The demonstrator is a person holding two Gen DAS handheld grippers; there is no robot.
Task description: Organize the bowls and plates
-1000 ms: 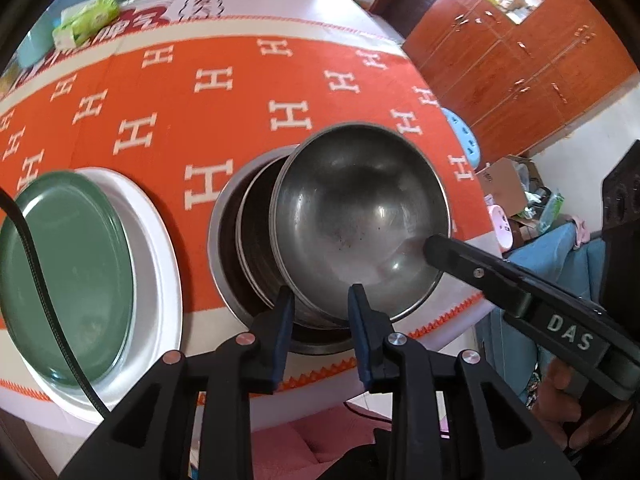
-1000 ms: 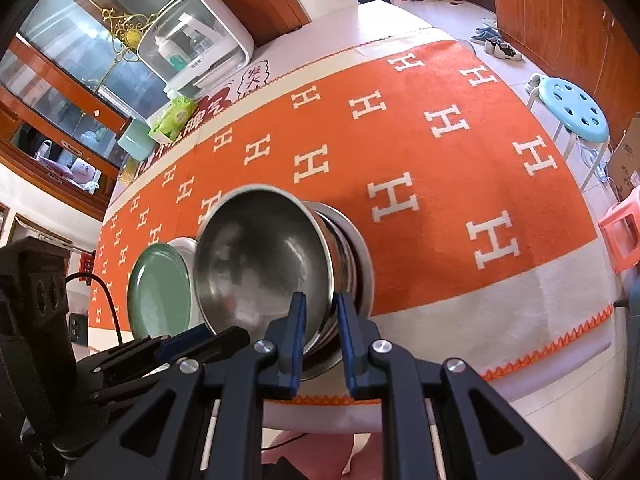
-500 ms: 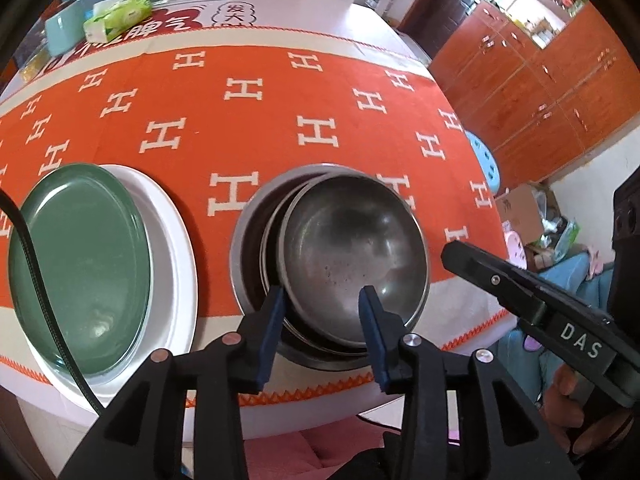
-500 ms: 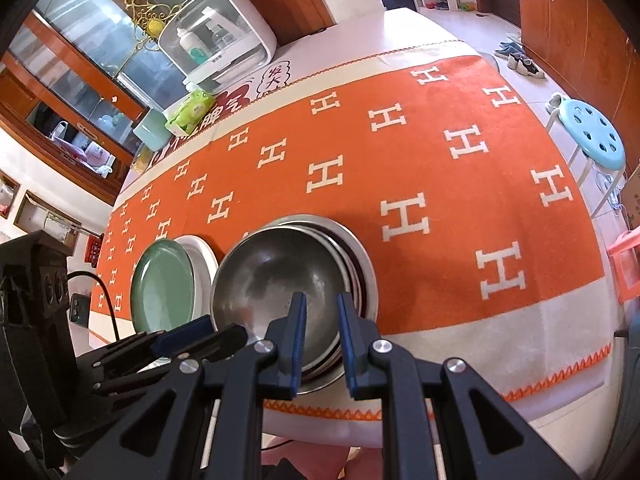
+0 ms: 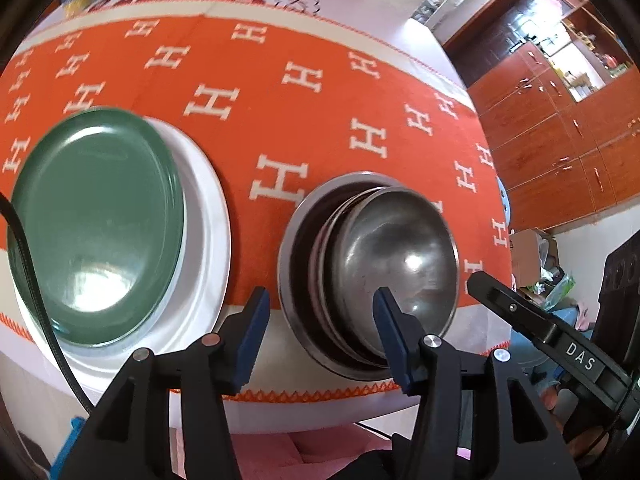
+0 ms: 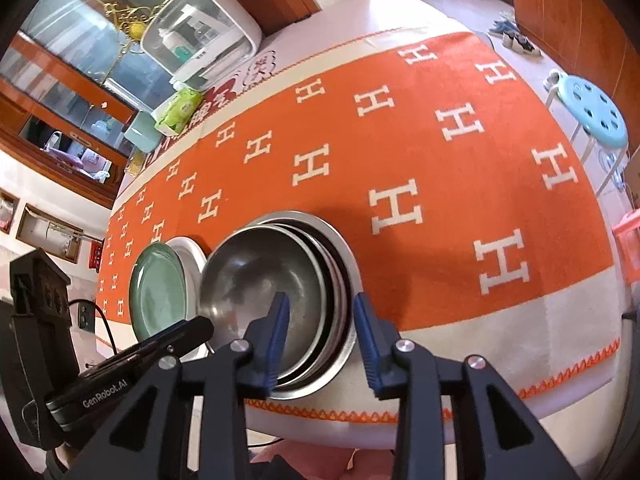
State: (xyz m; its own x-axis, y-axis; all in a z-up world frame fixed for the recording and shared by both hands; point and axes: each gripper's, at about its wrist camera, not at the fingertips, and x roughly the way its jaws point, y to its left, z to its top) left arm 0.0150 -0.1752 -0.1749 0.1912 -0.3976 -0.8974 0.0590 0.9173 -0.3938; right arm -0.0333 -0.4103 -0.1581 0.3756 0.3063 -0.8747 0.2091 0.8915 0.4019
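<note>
Nested steel bowls (image 5: 394,268) sitting at the orange tablecloth's (image 5: 304,120) near edge, green plate (image 5: 94,220) on white plate (image 5: 208,240) at nine o'clock. Left gripper (image 5: 318,332) and right gripper (image 6: 320,340) just been opening, straddling the bowl rims, pads clear, gripping nothing. Only from right wrist: blue stool (image 6: 594,114) at two o'clock, wipes pack (image 6: 178,112) at eleven.

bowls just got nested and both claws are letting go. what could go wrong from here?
1. The top bowl sits off-centre and tilted in the steel stack, so it could rock or slide.
2. The stack stands near the table edge; a nudge might tip it off.
3. The left claw and right claw have just been opening but straddle the rims, so pulling back could catch one.
</note>
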